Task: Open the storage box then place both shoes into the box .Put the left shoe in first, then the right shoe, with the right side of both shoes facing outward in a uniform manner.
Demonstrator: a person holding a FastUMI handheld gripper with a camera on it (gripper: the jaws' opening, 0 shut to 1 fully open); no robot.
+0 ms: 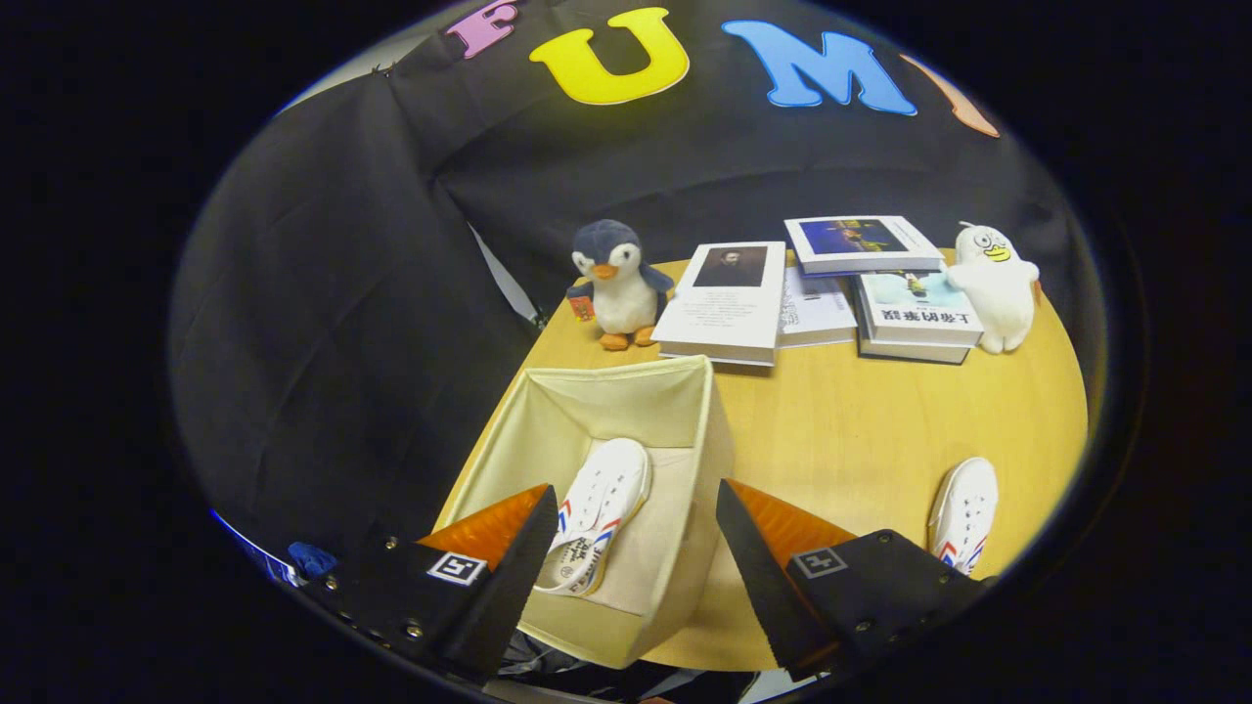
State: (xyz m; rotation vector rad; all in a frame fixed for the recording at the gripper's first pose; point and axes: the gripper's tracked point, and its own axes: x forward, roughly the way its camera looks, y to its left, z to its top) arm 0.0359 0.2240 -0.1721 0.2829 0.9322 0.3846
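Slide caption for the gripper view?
Open gripper above storage box holding one shoe; second shoe on table.

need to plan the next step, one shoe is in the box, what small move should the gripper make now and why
Probably swing toward the second shoe lying on the table, off beside the storage box. The first shoe already lies inside the open box, and the gripper hangs open over it, holding nothing, so the other shoe is what remains.

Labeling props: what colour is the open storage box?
Cream fabric storage box, one white shoe inside; clearest in the gripper view, under the open gripper.
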